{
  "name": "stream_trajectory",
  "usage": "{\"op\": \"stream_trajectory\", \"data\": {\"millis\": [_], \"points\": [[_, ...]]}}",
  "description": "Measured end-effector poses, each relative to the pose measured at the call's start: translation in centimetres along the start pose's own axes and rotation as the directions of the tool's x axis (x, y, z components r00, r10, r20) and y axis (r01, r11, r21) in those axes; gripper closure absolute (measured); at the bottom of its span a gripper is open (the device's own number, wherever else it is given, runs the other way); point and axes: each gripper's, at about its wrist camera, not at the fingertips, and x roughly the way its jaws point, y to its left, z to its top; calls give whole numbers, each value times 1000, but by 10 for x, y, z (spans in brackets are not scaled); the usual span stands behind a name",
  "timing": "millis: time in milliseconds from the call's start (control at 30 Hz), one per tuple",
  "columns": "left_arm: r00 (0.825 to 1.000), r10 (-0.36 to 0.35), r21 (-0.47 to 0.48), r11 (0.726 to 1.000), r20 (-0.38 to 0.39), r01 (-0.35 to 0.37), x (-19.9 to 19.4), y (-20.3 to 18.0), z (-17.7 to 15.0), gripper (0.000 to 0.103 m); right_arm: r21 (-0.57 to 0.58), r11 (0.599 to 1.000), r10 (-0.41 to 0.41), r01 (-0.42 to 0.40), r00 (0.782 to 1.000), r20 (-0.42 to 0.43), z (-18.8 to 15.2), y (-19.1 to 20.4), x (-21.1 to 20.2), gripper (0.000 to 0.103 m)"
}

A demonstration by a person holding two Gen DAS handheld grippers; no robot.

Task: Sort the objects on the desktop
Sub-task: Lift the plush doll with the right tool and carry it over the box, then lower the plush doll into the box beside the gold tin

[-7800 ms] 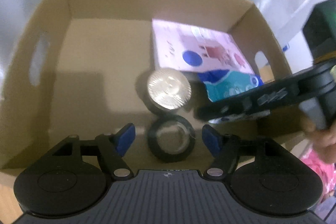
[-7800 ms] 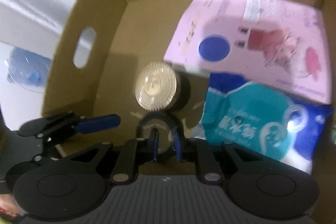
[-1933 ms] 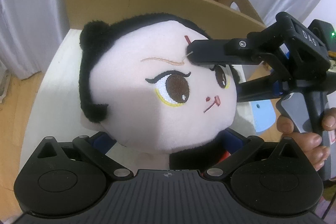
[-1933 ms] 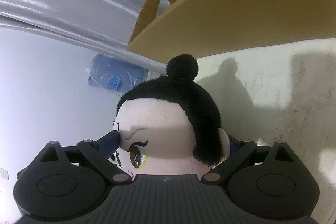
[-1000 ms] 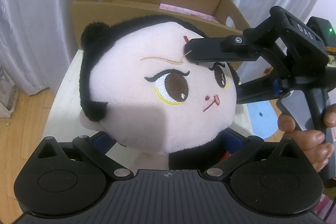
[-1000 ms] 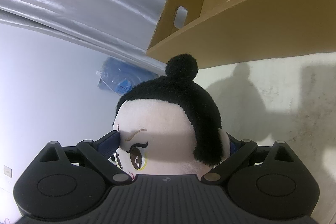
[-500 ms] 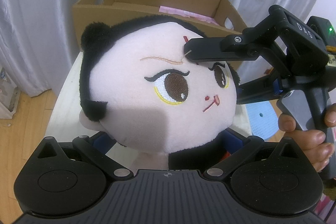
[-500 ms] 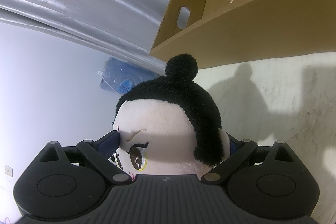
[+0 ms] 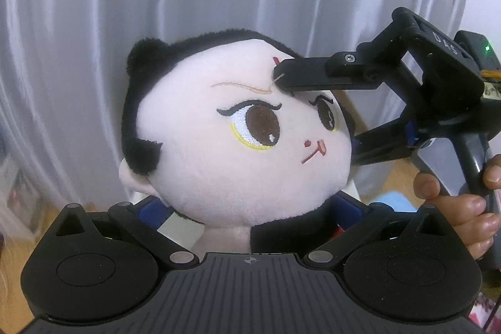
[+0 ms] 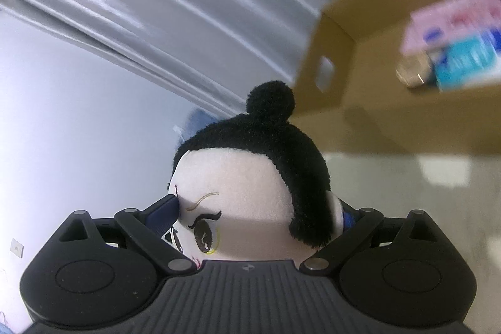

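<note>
In the left wrist view, pale grey pleated curtain (image 9: pixel 94 36) fills the space behind and to the left of the left claw (image 9: pixel 250 208). That claw is closed narrow on the lower part of the black-haired, pink-faced plush doll (image 9: pixel 238 127), its blue-padded fingers (image 9: pixel 150 207) pressed in at either side below the chin, so the big head blocks most of what lies ahead. To the right, the right claw (image 9: pixel 316 111) reaches in sideways and grips the head: one black finger lies across the forehead, the other is tucked behind the head. A person's hand (image 9: pixel 460 202) holds its handle at the far right.

In the right wrist view, the same doll head (image 10: pixel 250 193) sits clamped between that claw's fingers. Up and to the right stands an open brown cardboard box (image 10: pixel 360 102), holding a pink flat packet (image 10: pixel 454 17), a teal-and-blue packet (image 10: pixel 466 61) and a blurred round shiny thing (image 10: pixel 410 74).
</note>
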Motion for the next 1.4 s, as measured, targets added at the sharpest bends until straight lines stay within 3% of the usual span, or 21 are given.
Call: {"op": "stream_trajectory", "data": {"millis": [300,600,833,1033,1400], "points": [[977,-20,85,996,214,2,13,14,69,0,-170,985,45,-15,984,170,65,52,3,4],[958,-45,125,992,285,10,77,38,125,0,-183,983,38,16,957,287,133,44,38,4],[973,-54,75,996,223,38,159,65,150,0,-117,992,-5,47,941,340,177,-2,77,4],[991,-54,64,997,121,46,224,88,149,0,26,997,-73,69,944,321,194,-58,116,4],[996,-58,51,997,62,55,274,108,148,0,178,982,-113,62,948,296,199,-102,157,4]]}}
